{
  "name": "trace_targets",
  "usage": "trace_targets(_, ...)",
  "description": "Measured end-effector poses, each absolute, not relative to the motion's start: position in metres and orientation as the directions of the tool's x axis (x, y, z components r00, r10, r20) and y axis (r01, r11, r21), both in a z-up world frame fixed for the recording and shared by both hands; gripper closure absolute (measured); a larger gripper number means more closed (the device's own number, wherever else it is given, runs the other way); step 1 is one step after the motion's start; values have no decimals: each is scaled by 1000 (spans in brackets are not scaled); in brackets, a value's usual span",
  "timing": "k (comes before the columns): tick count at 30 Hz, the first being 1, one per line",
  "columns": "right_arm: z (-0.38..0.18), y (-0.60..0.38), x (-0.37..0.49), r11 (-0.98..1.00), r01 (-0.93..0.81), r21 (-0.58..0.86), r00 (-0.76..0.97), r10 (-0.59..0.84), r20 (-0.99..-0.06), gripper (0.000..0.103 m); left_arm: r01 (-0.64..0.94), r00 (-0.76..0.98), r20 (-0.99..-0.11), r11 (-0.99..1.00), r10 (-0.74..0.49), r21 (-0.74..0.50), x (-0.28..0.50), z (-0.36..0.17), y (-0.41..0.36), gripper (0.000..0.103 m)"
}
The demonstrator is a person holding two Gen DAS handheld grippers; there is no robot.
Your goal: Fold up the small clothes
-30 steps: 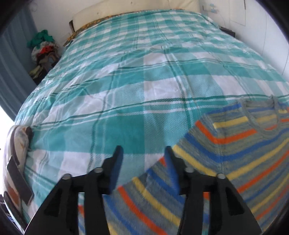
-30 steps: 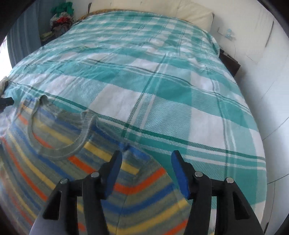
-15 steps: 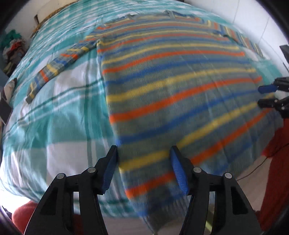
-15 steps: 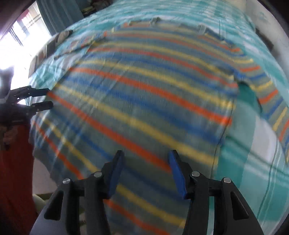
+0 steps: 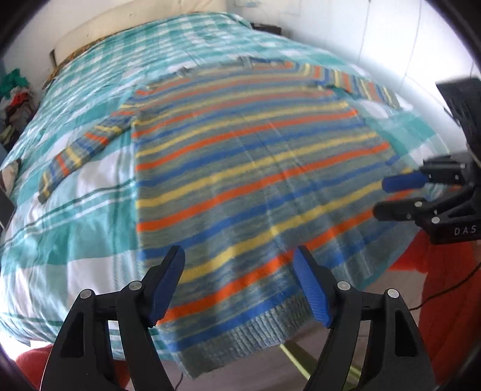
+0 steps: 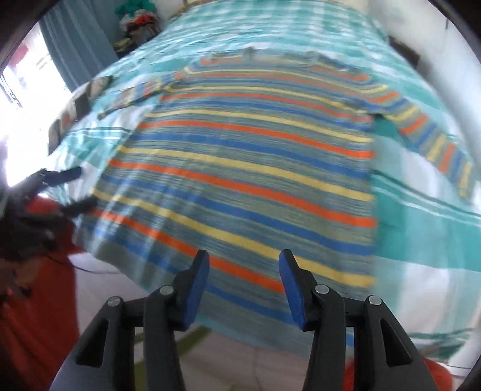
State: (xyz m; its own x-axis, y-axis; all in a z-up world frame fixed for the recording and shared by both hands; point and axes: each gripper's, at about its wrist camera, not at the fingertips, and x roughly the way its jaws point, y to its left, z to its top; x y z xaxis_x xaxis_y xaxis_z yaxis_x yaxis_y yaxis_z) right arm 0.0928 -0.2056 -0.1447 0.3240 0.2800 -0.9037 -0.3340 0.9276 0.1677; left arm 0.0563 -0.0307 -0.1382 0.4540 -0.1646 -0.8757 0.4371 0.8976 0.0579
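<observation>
A striped sweater (image 5: 255,168) in grey, blue, orange and yellow lies flat on the bed with both sleeves spread out. Its ribbed hem (image 5: 240,340) hangs over the near edge. My left gripper (image 5: 239,255) hovers over the hem's left part with its jaws opening and nothing pinched between them. It also shows at the left edge of the right wrist view as the left gripper (image 6: 85,186). My right gripper (image 6: 245,258) hovers over the hem's right part (image 6: 255,279), its jaws closing with no cloth gripped. In the left wrist view the right gripper (image 5: 383,197) stands beside the sweater's right side.
The bed carries a teal and white checked cover (image 5: 75,234). A pile of clothes (image 5: 15,90) sits on the floor at the far left. A dark nightstand (image 5: 264,28) stands by the white wall. The person's red clothing (image 5: 445,285) fills the near right, with floor (image 6: 105,285) below the bed edge.
Both grippers have drawn back from the sweater's shoulders to its hem end, so the whole sweater now shows. The left jaws stand wider and the right jaws narrower.
</observation>
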Motion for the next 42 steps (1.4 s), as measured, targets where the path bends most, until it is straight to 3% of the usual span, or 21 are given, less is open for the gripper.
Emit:
trace_targets(2,-162,-194,92,928,-364,74,273,183,-945,56,470,398,-916,869,-52,155,46,-167,-33,30)
trace_targets(7,-185,-207,72,933,-358,-31,202,45,-978,55,481,408,-913,857,-32,185,23,-166,-20,29)
trace_targets(10,-171,-214,68,947,-319,-23,230,53,-972,56,443,413,-906,889,-90,114,25,-142,-17,29)
trace_targets(17,-117,-218,72,970,-220,102,359,178,-916,54,325,498,-853,946,-159,14,45,-101,-3,16)
trace_targets(21,-105,-209,72,981,-173,84,432,152,-889,53,272,521,-841,962,-145,2,55,-99,7,15)
trace_targets(33,-75,-210,77,993,-64,104,539,122,-834,28,141,585,-803,989,-111,-34,55,-92,24,9)
trace_targets(42,-66,-212,77,991,-25,133,568,123,-814,27,117,592,-802,993,-84,-18,70,-95,35,7)
